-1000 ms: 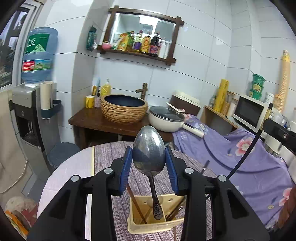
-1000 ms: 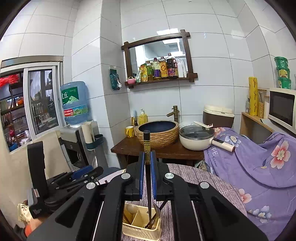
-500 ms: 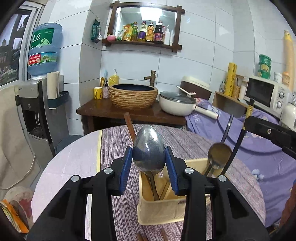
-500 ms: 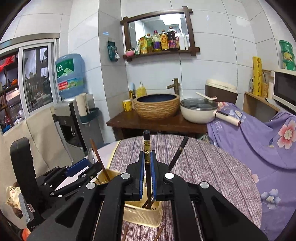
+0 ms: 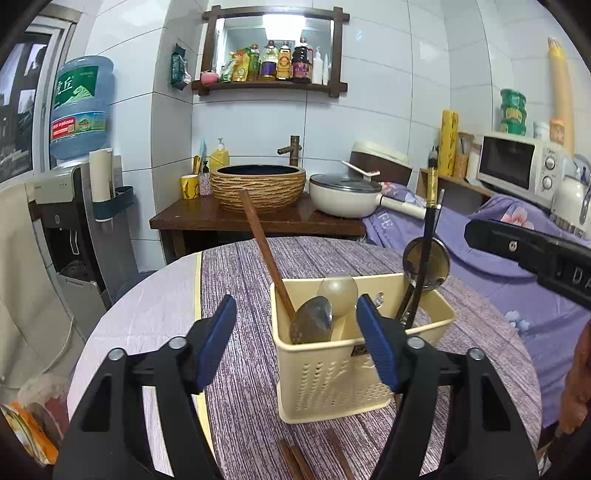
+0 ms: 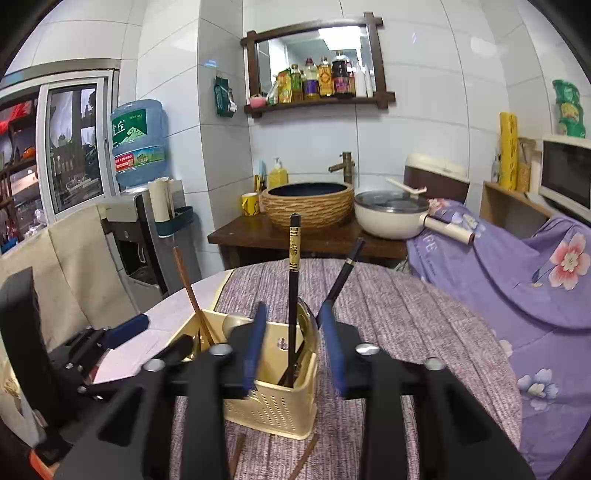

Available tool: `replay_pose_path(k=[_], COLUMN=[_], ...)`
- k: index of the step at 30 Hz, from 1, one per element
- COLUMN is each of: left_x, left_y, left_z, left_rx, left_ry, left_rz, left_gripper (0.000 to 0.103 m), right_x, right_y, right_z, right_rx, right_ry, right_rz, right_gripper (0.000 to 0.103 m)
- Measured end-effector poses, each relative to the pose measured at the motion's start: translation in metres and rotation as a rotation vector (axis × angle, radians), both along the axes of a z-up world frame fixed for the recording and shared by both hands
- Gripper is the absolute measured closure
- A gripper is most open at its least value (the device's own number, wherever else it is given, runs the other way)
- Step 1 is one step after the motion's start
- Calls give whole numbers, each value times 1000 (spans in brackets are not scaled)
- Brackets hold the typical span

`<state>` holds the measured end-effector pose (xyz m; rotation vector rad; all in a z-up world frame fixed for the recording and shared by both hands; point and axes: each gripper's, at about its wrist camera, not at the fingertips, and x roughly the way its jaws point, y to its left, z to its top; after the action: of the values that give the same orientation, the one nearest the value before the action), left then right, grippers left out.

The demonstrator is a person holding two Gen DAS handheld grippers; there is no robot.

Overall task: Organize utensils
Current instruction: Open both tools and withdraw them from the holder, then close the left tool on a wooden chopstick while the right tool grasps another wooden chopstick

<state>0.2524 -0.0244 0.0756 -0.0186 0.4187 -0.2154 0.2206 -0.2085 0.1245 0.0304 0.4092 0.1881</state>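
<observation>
Round table (image 5: 155,325), striped purple cloth: cream utensil caddy (image 5: 332,376) stands just ahead of both tools. Left gripper (image 5: 295,339) jaws opening, wide apart, pads clear of the steel spoon (image 5: 312,325) standing in caddy between them. Right gripper (image 6: 291,343) jaws opening; black chopstick (image 6: 293,280) upright between pads, no contact. Left view only: loose brown chopsticks (image 5: 295,459) on cloth beneath fingers, ladle (image 5: 424,264) at caddy's right

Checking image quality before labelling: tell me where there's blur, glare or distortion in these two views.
Left wrist view: sharp throughout; fisheye bows the wall tiles; the lit mirror blows out white. Right wrist view: the opening right gripper has motion-smeared pads, the black chopstick between them stays crisp; dark vignette at the corners.
</observation>
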Motion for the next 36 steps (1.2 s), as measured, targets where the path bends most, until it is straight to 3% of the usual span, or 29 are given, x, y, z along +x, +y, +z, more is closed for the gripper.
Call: replay_pose_path(k=[5,9,20,28,36], left_x=[-30,-54,-73,-78,-74], left_y=[11,20,61,68,39], left_z=[-9,-21,-87,-112,-118], left_rx=[1,19,-11,-41,-38], left_ry=[36,50,274,354,392], left_rz=[26,67,144,123,38], left_gripper=[31,23,24,43,48], right_x=[-28,-43,-52,-49,-34], right_y=[-2,-10,-9,3,11], right_z=[-10,-24,-103,-145,-167], right_rx=[-65,-21,16,1,5], right_ry=[-65,-22,246,377,473], right_rz=[-17,-26,-12,-23,-36], right_gripper=[48,41,40,44,54])
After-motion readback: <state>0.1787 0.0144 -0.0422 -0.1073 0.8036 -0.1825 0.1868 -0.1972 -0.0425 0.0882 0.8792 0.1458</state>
